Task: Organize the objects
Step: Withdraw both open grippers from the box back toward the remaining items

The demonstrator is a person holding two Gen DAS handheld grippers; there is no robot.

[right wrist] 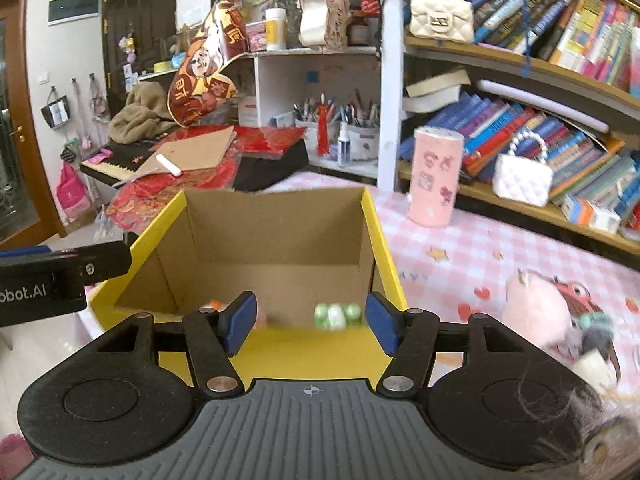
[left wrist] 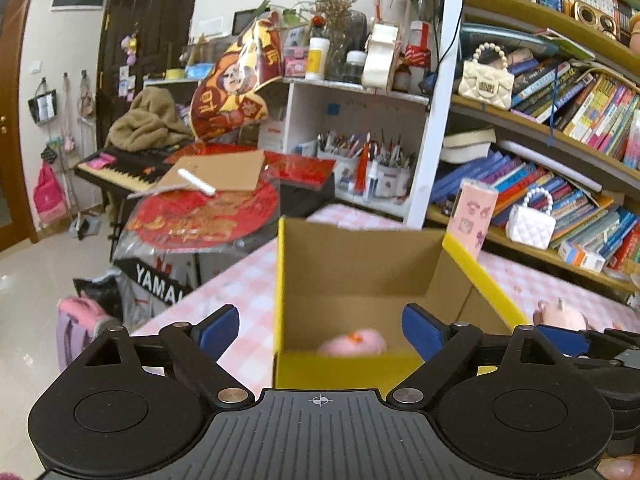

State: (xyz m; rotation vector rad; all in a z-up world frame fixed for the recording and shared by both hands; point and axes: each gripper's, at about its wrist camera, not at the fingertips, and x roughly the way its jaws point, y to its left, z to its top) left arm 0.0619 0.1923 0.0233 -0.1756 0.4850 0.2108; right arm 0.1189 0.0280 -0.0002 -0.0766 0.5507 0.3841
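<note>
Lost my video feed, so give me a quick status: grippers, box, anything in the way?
Left gripper and right gripper both open, empty, above the box's near edge. Yellow cardboard box holds a pink toy and a green toy. Nothing blocking.

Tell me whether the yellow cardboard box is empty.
Not empty: the cardboard box holds a pink toy and a green-and-white toy.

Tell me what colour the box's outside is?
Yellow; the box shows it best in the right wrist view.

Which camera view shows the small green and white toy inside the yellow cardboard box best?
The right wrist view: the small green and white toy lies visible on the floor of the yellow cardboard box. The left wrist view does not show it.
</note>
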